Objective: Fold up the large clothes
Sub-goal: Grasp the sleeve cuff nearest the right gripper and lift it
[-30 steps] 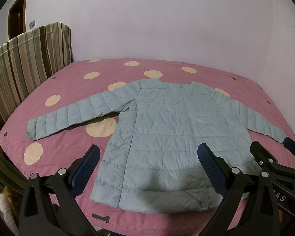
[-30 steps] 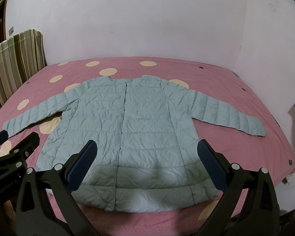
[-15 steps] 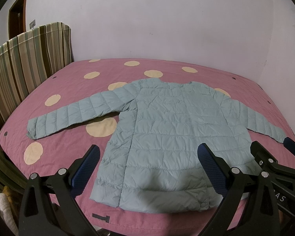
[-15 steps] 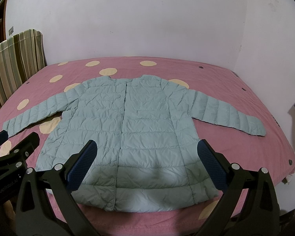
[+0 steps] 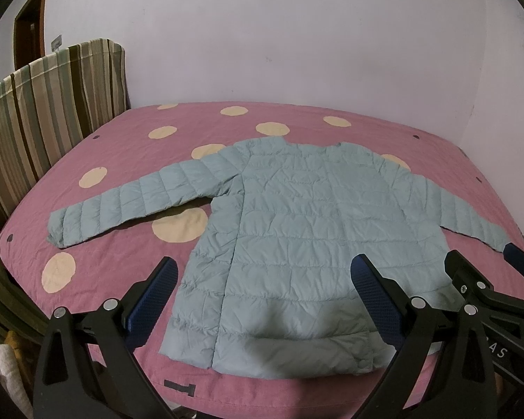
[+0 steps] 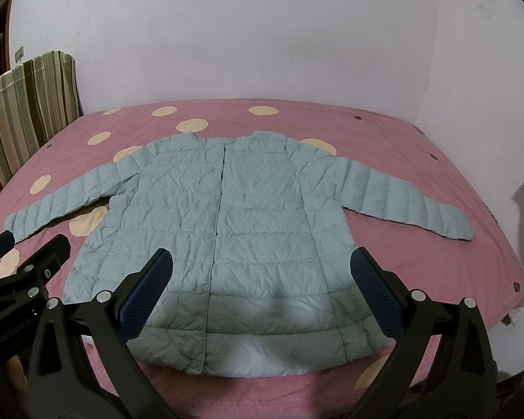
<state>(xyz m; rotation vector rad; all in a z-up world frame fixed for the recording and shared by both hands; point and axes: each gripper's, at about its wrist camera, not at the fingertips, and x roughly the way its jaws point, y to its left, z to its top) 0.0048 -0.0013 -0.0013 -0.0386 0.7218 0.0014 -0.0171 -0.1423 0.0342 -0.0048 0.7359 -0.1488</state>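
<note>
A pale blue-green quilted jacket (image 5: 297,230) (image 6: 234,223) lies flat and face up on a pink bed (image 5: 97,244) (image 6: 419,146) with cream dots, both sleeves spread out, the hem nearest me. My left gripper (image 5: 262,289) hangs open above the hem's left part, nothing between its fingers. My right gripper (image 6: 262,279) hangs open above the hem's middle, also empty. Each gripper shows at the edge of the other's view: the right gripper (image 5: 485,279) at the right, the left gripper (image 6: 24,258) at the left.
A striped headboard cover (image 5: 42,118) (image 6: 24,104) stands along the bed's left side. Pale walls close off the far and right sides. A doorway (image 5: 31,24) shows at the far left. The bed's front edge (image 5: 262,394) runs just below the hem.
</note>
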